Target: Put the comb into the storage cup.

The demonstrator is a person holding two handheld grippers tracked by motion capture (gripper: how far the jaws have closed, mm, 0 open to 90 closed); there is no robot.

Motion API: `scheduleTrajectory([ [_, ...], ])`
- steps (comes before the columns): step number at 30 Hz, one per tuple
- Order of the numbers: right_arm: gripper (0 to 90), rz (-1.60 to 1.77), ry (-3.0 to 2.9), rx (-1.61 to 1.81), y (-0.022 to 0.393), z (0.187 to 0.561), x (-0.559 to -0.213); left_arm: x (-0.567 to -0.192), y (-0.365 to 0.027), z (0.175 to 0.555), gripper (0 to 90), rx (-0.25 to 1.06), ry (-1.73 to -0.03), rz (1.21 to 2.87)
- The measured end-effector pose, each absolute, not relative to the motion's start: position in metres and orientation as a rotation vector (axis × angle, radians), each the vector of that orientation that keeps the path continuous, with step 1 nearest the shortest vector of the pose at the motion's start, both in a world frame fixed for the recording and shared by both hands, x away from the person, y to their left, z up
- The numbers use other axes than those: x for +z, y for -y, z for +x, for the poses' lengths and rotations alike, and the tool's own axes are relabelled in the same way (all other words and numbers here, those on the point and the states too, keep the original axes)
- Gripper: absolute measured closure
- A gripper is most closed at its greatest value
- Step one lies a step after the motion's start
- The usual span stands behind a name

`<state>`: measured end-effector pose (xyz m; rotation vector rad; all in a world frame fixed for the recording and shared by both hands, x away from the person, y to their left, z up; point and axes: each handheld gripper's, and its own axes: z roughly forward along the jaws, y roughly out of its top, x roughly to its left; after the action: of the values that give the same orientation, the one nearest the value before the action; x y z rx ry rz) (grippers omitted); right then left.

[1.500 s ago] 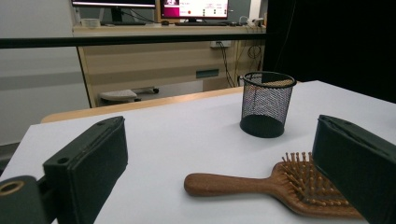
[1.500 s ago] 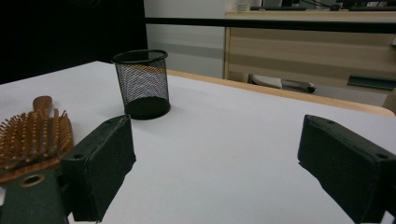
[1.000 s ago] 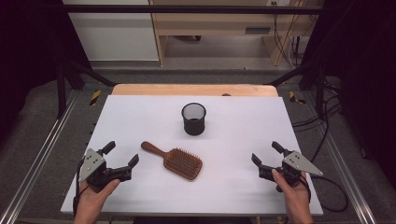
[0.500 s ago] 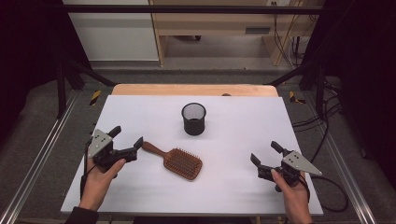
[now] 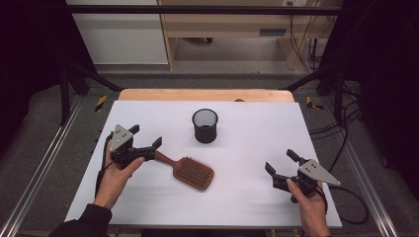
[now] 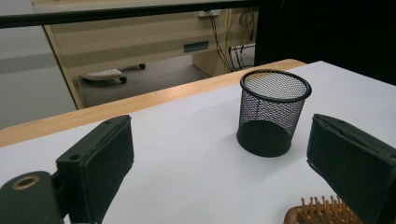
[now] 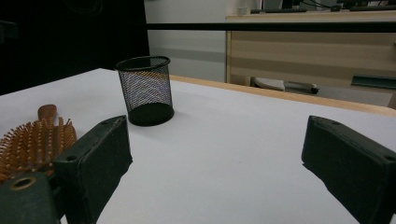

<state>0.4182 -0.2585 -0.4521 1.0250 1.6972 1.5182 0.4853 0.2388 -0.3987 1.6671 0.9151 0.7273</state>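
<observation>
High view shows the left claw [image 5: 146, 137] spread wide over the handle of the wooden hairbrush [image 5: 190, 171], which lies bristles-up mid-counter toward the near edge, apparently poised to grasp it, while the right claw [image 5: 280, 162], spread and empty, waits by the near right corner.

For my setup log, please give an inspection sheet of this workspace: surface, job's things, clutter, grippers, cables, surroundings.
Surface: white table, wooden strip at far edge.
Job's things: brush lying bristles up; mesh cup upright, apparently empty.
Clutter: nothing seen.
Grippers: left gripper open, over the brush handle; right gripper open, holding nothing.
Cables: one trails from the right gripper off the table edge; more on the floor at right.
Surroundings: wooden furniture and dark curtains behind.
</observation>
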Motion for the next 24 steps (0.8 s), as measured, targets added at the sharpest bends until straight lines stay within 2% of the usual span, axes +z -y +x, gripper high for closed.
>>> scheduleTrajectory([
  [6,8.3,1.025,-1.695,1.522,0.259,0.418,-0.452,-0.405,-0.232,0.494,14.5,0.717,-0.916,1.710],
  [7,8.4,1.023,-1.695,1.526,0.259,0.418,-0.452,-0.406,-0.231,0.495,20.3,0.715,-0.921,1.714],
  [8,8.4,1.023,-1.695,1.526,0.259,0.418,-0.452,-0.406,-0.231,0.496,20.3,0.713,-0.925,1.717],
  [13,8.3,1.022,-1.695,1.526,0.259,0.418,-0.451,-0.410,-0.228,0.499,34.4,0.697,-0.925,1.770],
  [16,8.3,1.023,-1.696,1.526,0.258,0.418,-0.451,-0.412,-0.227,0.500,38.6,0.692,-0.928,1.792],
  [20,8.3,1.022,-1.695,1.525,0.258,0.418,-0.451,-0.416,-0.226,0.504,54.2,0.670,-0.944,1.825],
  [23,8.3,1.023,-1.694,1.526,0.259,0.418,-0.451,-0.418,-0.226,0.506,57.9,0.665,-0.956,1.833],
  [24,8.3,1.024,-1.692,1.528,0.259,0.418,-0.451,-0.419,-0.227,0.507,62.5,0.664,-0.958,1.834],
])
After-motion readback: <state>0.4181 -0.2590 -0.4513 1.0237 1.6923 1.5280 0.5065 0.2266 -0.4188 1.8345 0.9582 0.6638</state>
